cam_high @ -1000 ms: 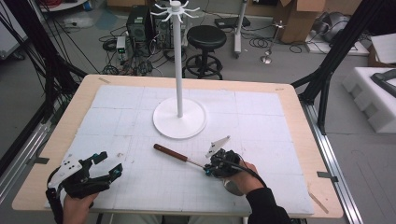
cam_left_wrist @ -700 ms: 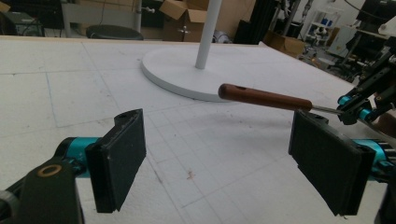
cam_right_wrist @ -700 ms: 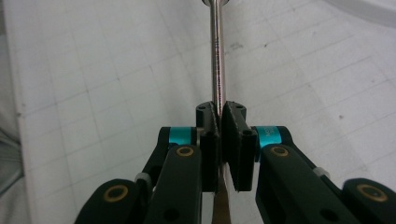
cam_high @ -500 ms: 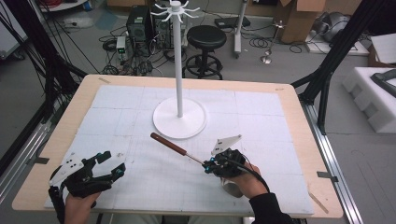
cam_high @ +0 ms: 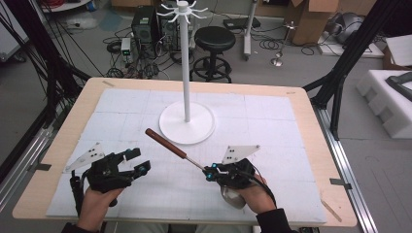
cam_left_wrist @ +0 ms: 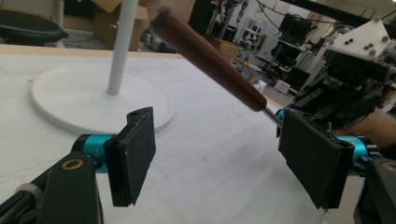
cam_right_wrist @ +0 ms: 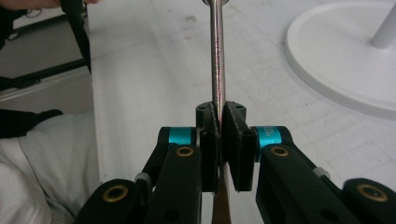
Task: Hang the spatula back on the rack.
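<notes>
At the left of the high view, the left tongs [cam_high: 138, 162] sit low over the white mat [cam_high: 301, 145] of the worktop [cam_high: 311, 104], held in the person's left hand [cam_high: 97, 199]. Their jaws stand apart with nothing between the pads [cam_left_wrist: 135, 154], and they have just been closing a little. In the left gripper view the brown wooden handle [cam_left_wrist: 205, 58] of the tool slants across the upper part of the picture, beyond those pads and not touching them.

Near the middle of the worktop stands the white rack [cam_high: 186, 73], a tall pole on a round base [cam_high: 187, 126] with short hooks at its top. The tool's handle [cam_high: 165, 142] lies just in front of that base, tilted, its far end pointing up and to the left.

To the right, the right tongs [cam_high: 210, 172] are clamped on the tool's thin metal shaft [cam_right_wrist: 217, 60], which runs straight out from between the pressed pads in the right gripper view. The right hand [cam_high: 248, 191] grips them from below.
</notes>
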A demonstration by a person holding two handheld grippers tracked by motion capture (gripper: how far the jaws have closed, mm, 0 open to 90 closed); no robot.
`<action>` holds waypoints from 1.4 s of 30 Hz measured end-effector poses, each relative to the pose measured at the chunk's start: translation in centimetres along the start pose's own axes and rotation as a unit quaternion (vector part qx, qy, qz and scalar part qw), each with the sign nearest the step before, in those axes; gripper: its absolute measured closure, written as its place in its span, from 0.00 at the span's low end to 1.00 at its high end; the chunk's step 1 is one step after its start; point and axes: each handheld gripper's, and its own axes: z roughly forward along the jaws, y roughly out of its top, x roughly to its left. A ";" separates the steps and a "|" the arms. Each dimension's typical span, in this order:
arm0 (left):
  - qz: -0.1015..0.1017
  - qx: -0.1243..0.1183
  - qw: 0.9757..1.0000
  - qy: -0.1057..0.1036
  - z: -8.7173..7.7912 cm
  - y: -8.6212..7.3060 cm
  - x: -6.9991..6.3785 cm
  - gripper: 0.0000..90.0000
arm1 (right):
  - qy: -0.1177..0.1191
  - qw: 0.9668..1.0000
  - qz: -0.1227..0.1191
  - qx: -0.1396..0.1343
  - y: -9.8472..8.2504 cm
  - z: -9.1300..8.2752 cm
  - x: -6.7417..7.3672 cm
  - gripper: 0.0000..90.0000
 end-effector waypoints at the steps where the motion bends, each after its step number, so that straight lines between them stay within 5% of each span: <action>1: -0.001 -0.001 1.000 -0.003 0.4 0.3 -0.2 0.31 | -0.002 1.000 -0.002 -0.007 0.1 0.0 0.1 0.94; 15: -0.016 -0.005 1.000 -0.026 3.4 2.8 -2.4 0.35 | 0.009 0.998 -0.013 -0.056 1.0 -0.9 1.3 0.94; 30: -0.012 -0.010 1.000 -0.023 4.2 5.0 -3.8 0.60 | 0.012 0.997 -0.021 -0.067 1.6 -0.7 2.0 0.94; 42: -0.013 -0.021 0.999 -0.044 4.1 6.3 -4.9 0.75 | 0.019 0.997 -0.026 -0.070 2.0 -0.4 2.4 0.94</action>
